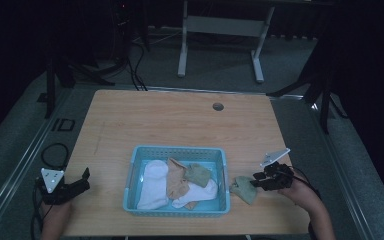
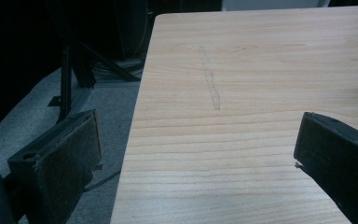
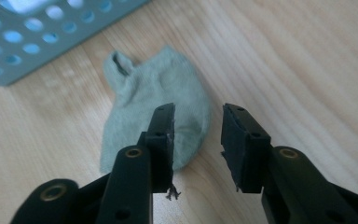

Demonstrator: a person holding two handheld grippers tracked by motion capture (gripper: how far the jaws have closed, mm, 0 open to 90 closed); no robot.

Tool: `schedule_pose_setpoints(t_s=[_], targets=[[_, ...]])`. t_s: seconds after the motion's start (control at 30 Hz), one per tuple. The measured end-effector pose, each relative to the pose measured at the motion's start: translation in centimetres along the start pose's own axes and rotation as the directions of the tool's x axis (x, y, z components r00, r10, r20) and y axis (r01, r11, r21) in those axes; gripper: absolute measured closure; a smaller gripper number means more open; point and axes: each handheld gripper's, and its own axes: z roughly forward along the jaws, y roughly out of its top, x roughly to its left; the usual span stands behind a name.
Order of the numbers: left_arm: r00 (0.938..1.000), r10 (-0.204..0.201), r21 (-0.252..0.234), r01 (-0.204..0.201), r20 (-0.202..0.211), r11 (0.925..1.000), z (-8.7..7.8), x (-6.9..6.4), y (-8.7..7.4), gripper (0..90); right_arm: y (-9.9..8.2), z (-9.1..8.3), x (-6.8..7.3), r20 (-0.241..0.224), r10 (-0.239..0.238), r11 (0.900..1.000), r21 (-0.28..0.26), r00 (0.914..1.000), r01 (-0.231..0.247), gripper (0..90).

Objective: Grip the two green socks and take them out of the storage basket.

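A pale green sock [image 1: 243,189] [image 3: 154,102] lies flat on the wooden table just right of a light blue basket [image 1: 175,150] [image 3: 28,42]. My right gripper [image 1: 255,180] [image 3: 198,109] hovers at the sock's right end, its jaws open, nothing pressed between the pads. Inside the basket lie a white sock [image 1: 152,185], a tan sock [image 1: 176,182], another green sock [image 1: 198,174] and a second white one [image 1: 200,192]. My left gripper [image 1: 86,179] [image 2: 196,126] rests at the table's front left edge, jaws wide open and empty.
The table [image 1: 180,120] has a round cable hole [image 1: 218,106] near its far edge. A white desk frame [image 1: 220,30] and dark stands sit on the floor behind. Cables [image 1: 50,155] trail on the floor at the left.
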Motion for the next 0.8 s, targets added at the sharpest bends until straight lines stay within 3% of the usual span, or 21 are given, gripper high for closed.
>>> schedule_pose_setpoints(t_s=[0.2, 0.37, 0.67, 0.8], targets=[[1.0, 0.001, -0.002, -0.001, -0.001, 1.0, 0.0, 0.0, 0.0, 0.4, 1.8, -1.7, 0.6, 0.016, -0.03, 0.9991, -0.031, 0.9994, 0.03, 57.2], [1.0, 0.0, -0.001, 0.0, 0.0, 1.0, 0.0, 0.0, 0.0, 0.4, 3.3, -2.5, 1.0, 0.031, -0.063, 0.9971, -0.04, 0.9975, 0.064, 57.1], [1.0, 0.0, -0.001, 0.0, 0.001, 1.0, 0.0, 0.0, 0.0, 0.4, 6.0, -3.2, 1.5, -0.021, -0.035, 0.9971, -0.069, 0.9992, 0.034, 45.9], [1.0, -0.002, -0.002, 0.002, 0.001, 1.0, 0.0, 0.0, 0.0, 0.4, 7.2, -3.5, 1.8, -0.035, -0.038, 0.9944, -0.1, 0.9987, 0.034, 45.9]])
